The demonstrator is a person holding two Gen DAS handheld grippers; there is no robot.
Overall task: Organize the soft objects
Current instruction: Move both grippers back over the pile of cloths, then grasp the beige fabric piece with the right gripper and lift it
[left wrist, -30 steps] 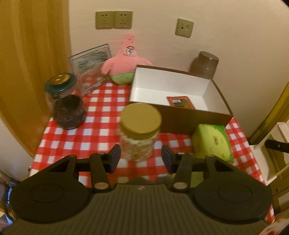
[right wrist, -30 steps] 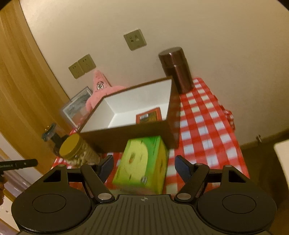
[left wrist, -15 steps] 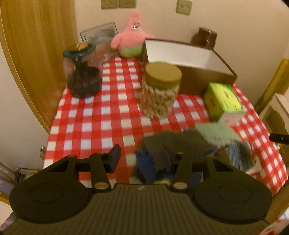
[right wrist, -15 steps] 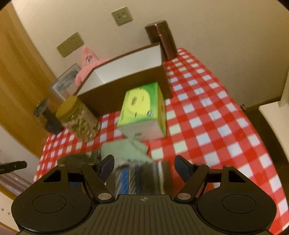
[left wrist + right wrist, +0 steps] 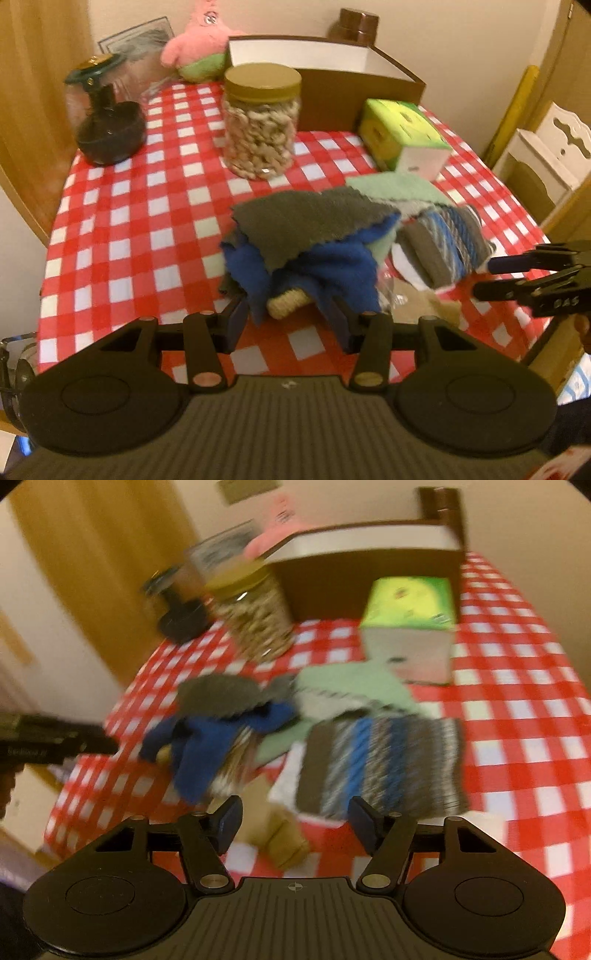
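My left gripper [image 5: 290, 319] hangs with jaws parted around the near edge of a crumpled blue and grey fleece cloth [image 5: 306, 240] on the red-checked desk [image 5: 147, 221]; my right gripper [image 5: 293, 821], jaws just narrowed but empty, nears a striped knitted cloth [image 5: 380, 764]. Behind stand a gold-lidded clear plastic jar [image 5: 262, 122] of pale snacks and a brown, white-lined cardboard box [image 5: 332, 70].

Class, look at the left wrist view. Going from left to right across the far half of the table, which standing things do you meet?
Dark glass jar → pink plush → nut jar → brown box → green tissue box.
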